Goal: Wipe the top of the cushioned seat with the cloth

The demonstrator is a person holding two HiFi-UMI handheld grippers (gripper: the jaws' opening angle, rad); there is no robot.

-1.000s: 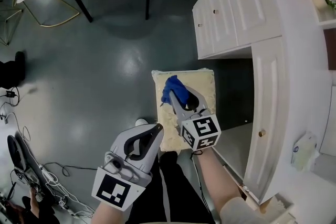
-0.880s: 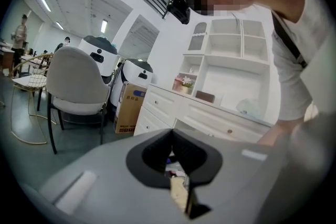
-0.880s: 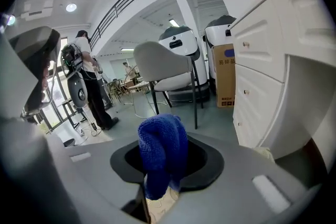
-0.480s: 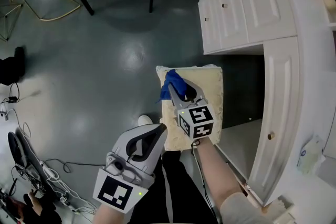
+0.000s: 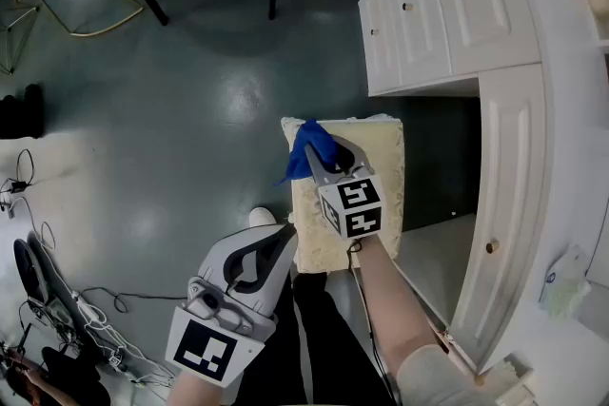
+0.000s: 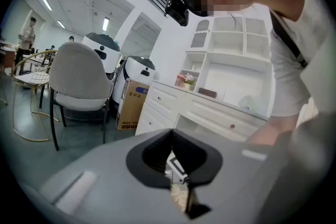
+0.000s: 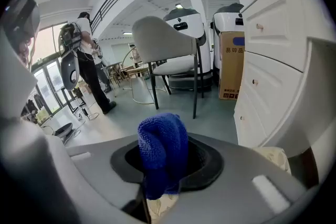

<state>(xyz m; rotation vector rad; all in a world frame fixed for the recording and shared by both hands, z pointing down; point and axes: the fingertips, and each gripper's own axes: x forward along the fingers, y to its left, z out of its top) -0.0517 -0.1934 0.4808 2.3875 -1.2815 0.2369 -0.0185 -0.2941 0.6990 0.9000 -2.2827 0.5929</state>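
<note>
Right gripper [image 5: 315, 163] jaws clamped the cloth [image 5: 304, 145] at the cushioned seat [image 5: 379, 168] corner, left gripper [image 5: 284, 241] jaws sat together, empty; flat overlapping strokes looked best.

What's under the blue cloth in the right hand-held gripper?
The cushioned seat, at its far left corner. The right hand-held gripper is shut on the blue cloth, whose folds cover the jaw tips and the seat fabric beneath.
</note>
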